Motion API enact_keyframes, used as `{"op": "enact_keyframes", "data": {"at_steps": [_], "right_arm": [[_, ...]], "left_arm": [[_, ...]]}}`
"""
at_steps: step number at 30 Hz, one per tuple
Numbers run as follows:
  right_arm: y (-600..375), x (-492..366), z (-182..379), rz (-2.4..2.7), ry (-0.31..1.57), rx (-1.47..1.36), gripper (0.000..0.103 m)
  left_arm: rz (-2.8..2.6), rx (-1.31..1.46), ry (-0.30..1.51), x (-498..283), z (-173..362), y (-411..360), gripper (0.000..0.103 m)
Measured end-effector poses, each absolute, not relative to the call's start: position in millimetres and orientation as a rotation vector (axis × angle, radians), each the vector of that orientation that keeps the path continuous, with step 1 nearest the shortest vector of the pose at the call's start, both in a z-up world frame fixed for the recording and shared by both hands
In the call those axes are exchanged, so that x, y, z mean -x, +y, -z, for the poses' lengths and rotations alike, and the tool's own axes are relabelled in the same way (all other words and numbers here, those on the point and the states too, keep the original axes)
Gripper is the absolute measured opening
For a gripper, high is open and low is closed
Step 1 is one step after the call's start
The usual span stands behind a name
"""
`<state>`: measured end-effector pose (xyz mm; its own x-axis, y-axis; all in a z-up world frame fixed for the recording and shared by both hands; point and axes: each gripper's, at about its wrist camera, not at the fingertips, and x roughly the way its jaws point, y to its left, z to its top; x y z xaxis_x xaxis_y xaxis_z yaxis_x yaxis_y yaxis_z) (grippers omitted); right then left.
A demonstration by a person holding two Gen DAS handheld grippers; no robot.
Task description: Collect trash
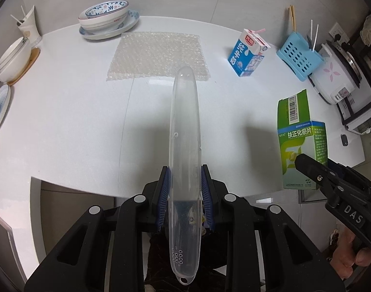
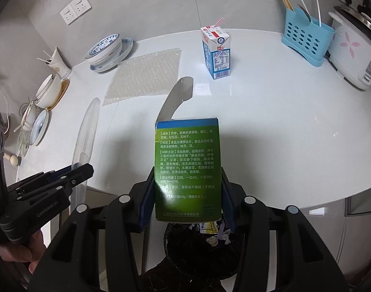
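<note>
Step in hand, as judged: both pieces of trash are already lifted and carried over the desk [image 1: 88, 121] edge; the drop is pending.

- Left gripper [image 1: 185, 194]: jaws pinched on a long clear plastic case [image 1: 185, 131], gripped near its lower third, the rest projecting forward over the desk. Thin, glossy, translucent shell with rounded ends; small vent holes and a hanging loop at the near end. Likely slippery and slightly flexible.
- Right gripper [image 2: 187, 194]: jaws pressed on the side faces of a green medicine box [image 2: 187, 170], held upright with its top flap open. Light printed cardboard, flat faces, probably empty and easily crushed.
- A dark bin [image 2: 185, 250] with scraps inside is seen just below the box in the right wrist view. Whether the case is also above it cannot be told.

Next move calls for: box centred over the bin, jaws spread. The case should be tilted end-down so that its length clears the rim.

Left on the desk: bubble wrap sheet [image 1: 158, 56], soft and flat; milk carton [image 1: 248, 53] with straw, waxed paper, upright. Both are presumed to be trash to be collected afterwards.
</note>
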<state>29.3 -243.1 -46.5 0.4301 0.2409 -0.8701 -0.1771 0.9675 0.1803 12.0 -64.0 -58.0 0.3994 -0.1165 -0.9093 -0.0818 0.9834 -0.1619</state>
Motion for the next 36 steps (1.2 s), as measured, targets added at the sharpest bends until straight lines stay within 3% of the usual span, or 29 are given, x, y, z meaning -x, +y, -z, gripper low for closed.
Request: {"op": "enact_keyframes", "data": {"at_steps": [23, 36], "right_arm": [[-311.2, 68.0, 77.9, -0.268, 1.121, -0.025, 0.045], [-326.6, 99.1, 128.4, -0.249, 1.186, 0.027, 0.044]], "left_arm": [[0.174, 0.179, 1.265, 87.1, 108.9, -158.7, 0.025], [0.186, 0.181, 1.315, 108.2, 157.4, -172.1, 0.025]]}}
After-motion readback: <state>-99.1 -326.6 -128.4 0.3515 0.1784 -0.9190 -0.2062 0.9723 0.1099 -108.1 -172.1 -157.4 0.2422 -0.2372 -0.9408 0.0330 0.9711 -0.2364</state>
